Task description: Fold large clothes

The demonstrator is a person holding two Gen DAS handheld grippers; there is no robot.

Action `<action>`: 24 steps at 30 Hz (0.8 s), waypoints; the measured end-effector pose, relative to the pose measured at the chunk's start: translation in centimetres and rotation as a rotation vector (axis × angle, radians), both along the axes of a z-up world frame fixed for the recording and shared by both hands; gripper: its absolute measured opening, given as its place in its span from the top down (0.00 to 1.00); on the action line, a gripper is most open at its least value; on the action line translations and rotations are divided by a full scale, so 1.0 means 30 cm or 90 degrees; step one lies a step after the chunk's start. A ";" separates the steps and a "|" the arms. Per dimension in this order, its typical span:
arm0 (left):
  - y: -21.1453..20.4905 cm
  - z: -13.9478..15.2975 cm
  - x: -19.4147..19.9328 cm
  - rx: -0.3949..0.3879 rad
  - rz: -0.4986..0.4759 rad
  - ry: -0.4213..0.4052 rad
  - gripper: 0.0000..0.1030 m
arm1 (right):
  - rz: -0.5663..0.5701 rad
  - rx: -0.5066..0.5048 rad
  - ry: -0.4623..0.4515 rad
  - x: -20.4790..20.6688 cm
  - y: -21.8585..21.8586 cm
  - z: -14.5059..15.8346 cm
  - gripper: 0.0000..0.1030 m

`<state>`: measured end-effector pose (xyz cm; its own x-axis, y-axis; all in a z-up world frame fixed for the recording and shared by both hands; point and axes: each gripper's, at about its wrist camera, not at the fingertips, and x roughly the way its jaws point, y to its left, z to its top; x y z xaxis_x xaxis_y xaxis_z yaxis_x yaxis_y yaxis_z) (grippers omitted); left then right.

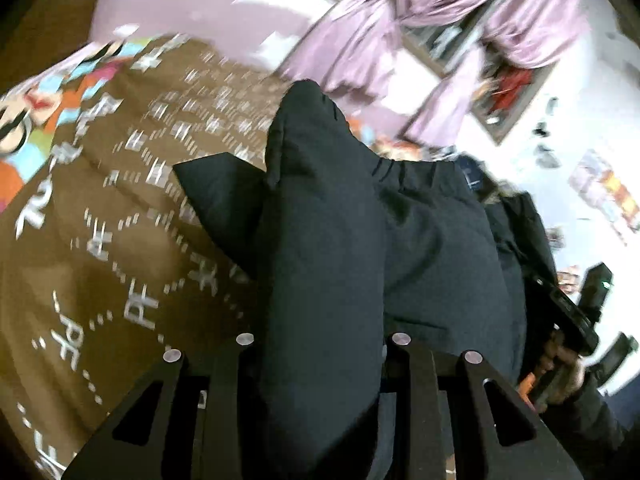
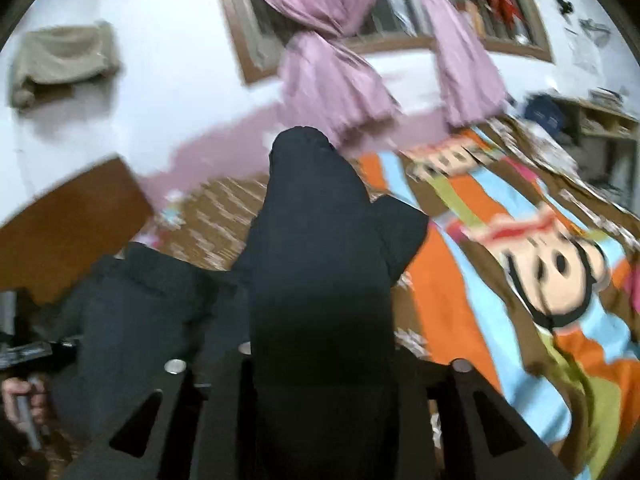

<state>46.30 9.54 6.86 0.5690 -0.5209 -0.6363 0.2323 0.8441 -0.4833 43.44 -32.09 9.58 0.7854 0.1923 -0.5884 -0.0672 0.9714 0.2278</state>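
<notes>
Above bedspread [image 2: 480, 280], both grippers clamp dark trousers [image 1: 328, 240], seemingly stretched sideways.

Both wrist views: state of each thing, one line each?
left gripper: shut on dark garment.
right gripper: shut on dark garment.
dark garment: bunched, lifted, slung between both grippers.
blanket: spread on bed.
curtains: knotted, hanging.

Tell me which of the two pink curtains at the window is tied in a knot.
In the right wrist view, the left curtain: it bunches into a knot midway. The right curtain hangs straight.
</notes>
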 end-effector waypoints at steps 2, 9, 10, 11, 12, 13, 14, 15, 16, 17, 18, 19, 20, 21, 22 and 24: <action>0.002 -0.033 0.012 0.022 0.027 0.015 0.70 | -0.022 0.004 0.018 0.008 -0.026 -0.029 0.68; 0.017 -0.014 -0.019 0.085 0.080 0.043 0.51 | -0.032 -0.024 0.008 -0.041 -0.040 -0.010 0.12; 0.015 -0.005 -0.035 0.097 0.096 0.043 0.47 | -0.028 -0.038 0.008 -0.042 -0.031 -0.007 0.11; 0.017 0.016 -0.059 0.109 0.120 0.035 0.43 | -0.027 -0.055 0.008 -0.053 -0.021 -0.006 0.08; 0.015 0.030 -0.075 0.117 0.134 0.027 0.33 | -0.027 -0.079 0.005 -0.069 -0.001 -0.005 0.06; 0.011 0.052 -0.099 0.123 0.149 0.013 0.26 | -0.025 -0.096 0.002 -0.080 0.011 0.000 0.05; 0.009 0.080 -0.123 0.132 0.163 -0.006 0.22 | -0.024 -0.115 -0.002 -0.094 0.026 0.006 0.03; 0.002 0.107 -0.140 0.144 0.176 -0.025 0.13 | -0.023 -0.132 -0.008 -0.110 0.040 0.012 0.02; -0.007 0.136 -0.162 0.159 0.187 -0.045 0.06 | -0.019 -0.141 -0.015 -0.122 0.049 0.020 0.02; -0.023 0.172 -0.189 0.172 0.195 -0.072 0.06 | -0.007 -0.149 -0.026 -0.142 0.064 0.036 0.02; -0.039 0.207 -0.224 0.178 0.200 -0.101 0.05 | 0.001 -0.157 -0.037 -0.158 0.075 0.050 0.01; -0.058 0.231 -0.260 0.180 0.204 -0.124 0.04 | 0.006 -0.166 -0.048 -0.177 0.086 0.064 0.00; -0.077 0.252 -0.290 0.183 0.207 -0.142 0.03 | 0.013 -0.175 -0.064 -0.204 0.099 0.084 0.00; -0.101 0.269 -0.317 0.190 0.206 -0.156 0.02 | 0.018 -0.178 -0.073 -0.223 0.108 0.096 0.00; -0.127 0.284 -0.341 0.202 0.198 -0.168 0.02 | 0.026 -0.180 -0.085 -0.246 0.122 0.116 0.00; -0.175 0.306 -0.381 0.227 0.178 -0.189 0.02 | 0.041 -0.180 -0.100 -0.281 0.141 0.149 0.00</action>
